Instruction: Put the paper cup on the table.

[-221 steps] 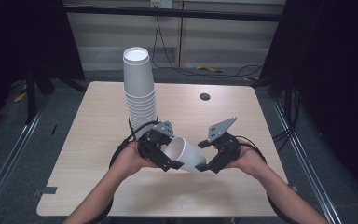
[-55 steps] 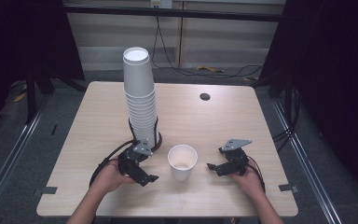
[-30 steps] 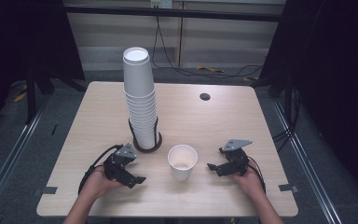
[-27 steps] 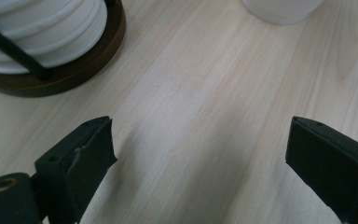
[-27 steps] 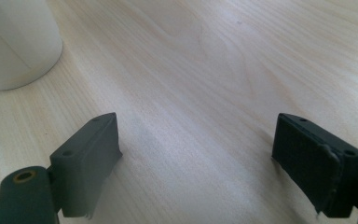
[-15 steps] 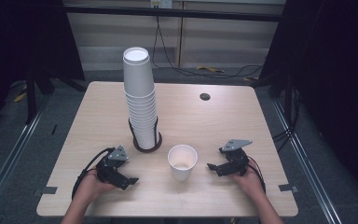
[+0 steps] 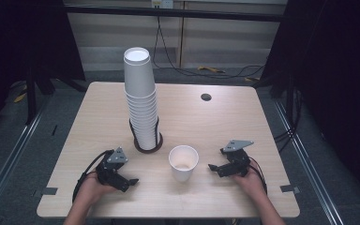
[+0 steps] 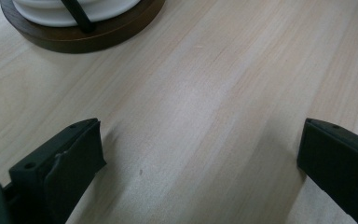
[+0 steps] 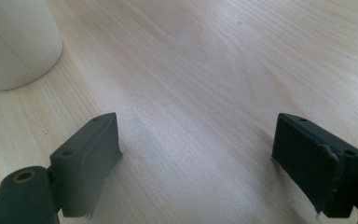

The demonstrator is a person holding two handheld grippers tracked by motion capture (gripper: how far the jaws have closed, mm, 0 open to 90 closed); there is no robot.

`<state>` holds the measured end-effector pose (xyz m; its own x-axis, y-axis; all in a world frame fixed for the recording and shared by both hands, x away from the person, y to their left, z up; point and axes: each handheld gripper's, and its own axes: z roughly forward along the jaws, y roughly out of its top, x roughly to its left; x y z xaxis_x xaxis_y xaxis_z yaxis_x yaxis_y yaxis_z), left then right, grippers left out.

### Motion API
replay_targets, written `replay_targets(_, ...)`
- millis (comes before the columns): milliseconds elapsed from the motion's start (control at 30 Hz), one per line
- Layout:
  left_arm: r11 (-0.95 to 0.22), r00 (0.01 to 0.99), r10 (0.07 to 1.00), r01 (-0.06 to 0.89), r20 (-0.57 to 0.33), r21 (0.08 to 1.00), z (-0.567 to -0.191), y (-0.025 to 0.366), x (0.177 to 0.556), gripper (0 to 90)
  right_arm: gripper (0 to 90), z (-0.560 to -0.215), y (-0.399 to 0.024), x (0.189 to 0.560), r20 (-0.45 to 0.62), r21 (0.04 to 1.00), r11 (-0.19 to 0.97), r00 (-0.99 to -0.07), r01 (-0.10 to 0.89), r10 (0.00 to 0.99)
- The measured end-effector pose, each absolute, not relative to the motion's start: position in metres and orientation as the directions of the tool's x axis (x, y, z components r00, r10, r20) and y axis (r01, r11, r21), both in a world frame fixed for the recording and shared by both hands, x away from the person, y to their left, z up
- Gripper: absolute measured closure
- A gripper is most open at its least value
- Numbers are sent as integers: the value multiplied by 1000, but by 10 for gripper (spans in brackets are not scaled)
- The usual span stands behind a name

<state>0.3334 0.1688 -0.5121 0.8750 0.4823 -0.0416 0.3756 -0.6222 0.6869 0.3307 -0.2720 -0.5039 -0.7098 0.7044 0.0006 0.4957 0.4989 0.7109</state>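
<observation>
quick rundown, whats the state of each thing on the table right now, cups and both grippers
single cup: upright, mouth up, standing alone, nothing holding it
cup stack: upside down, nested tall, standing in its holder
holder: round dark base under the stack, flat on the table
left gripper: open, nothing between its jaws, low over the table
right gripper: open, holding nothing, beside the single cup, apart from it
</observation>
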Motion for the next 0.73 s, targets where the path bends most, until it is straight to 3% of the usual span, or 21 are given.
replay_targets(733, -588, 871, 489, 365, -42, 722, -516, 172, 332, 0, 134, -504, -272, 331, 2, 710, 496, -706, 499, 708)
